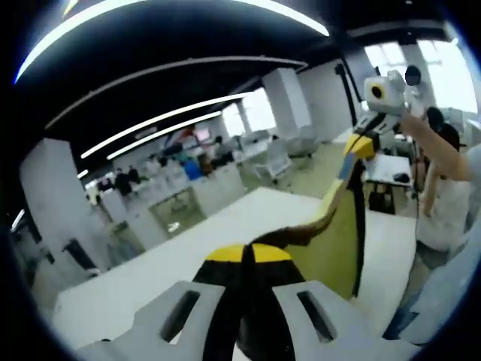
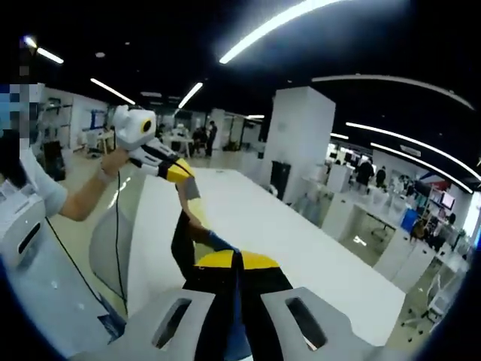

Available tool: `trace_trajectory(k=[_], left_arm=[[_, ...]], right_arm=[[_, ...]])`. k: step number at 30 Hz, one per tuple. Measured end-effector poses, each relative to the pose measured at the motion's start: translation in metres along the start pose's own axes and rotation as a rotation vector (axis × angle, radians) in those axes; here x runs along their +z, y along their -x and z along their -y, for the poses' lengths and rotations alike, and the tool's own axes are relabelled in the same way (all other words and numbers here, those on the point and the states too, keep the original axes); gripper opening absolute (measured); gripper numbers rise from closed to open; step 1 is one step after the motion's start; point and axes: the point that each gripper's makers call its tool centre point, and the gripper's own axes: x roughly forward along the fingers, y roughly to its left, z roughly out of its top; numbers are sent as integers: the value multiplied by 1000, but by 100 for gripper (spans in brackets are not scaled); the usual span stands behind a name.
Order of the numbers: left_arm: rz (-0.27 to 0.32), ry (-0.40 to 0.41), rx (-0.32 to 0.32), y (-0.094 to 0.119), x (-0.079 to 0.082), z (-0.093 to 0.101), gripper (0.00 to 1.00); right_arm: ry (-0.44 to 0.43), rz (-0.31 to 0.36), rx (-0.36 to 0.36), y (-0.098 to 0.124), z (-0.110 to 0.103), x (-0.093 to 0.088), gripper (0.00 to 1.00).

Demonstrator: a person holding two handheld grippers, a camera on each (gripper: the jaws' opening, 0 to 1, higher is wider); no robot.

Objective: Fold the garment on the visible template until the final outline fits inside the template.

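Observation:
The garment [image 1: 331, 248], olive-yellow with dark edges, hangs stretched in the air above the white table [image 1: 143, 278]. My left gripper [image 1: 244, 254], yellow-tipped, is shut on one dark corner of it. The cloth rises to my right gripper [image 1: 359, 147], high at the right and gripped by a person's hand. In the right gripper view, my right gripper [image 2: 237, 261] is shut on dark and blue fabric. From there the garment [image 2: 183, 241] runs up to my left gripper [image 2: 179, 171], also clamped on cloth. Both hold it over the table [image 2: 285, 226].
A person [image 1: 443, 188] stands at the table's right side, an arm [image 2: 83, 199] stretched out. A white unit [image 2: 30, 233] stands by the person. Desks and chairs [image 1: 210, 188] and a white pillar [image 2: 304, 143] lie beyond the table.

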Motion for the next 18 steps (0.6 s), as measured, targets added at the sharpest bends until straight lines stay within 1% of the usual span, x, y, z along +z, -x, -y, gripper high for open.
trace_trajectory(k=[3,7,9,11,12,16,17,18], left_arm=[[-16,-6,-1,2,0,1,0],[-17,9,-12,8,4,4,0],[-11,1,-27,10,6,8,0],[-7,7,-56,14,8,16,0],[-7,7,-61,15,8,18,0],[-9,-14,-60,23,8,24,0],[-6,-13,-66,25,8,25,0],[-3,-1,-87,28,8,28,0]], right_arm=[[-2,0,10,3,-2,3,1],[20,-28,6,8,-6,5,1],[28,-33,12,12,-10,8,1],[42,-36,7,15,-13,10,1],[52,-34,4,17,-14,10,1],[46,-8,17,26,-23,14,1],[49,-4,19,27,-26,14,1],[56,-1,22,29,-29,14,1]])
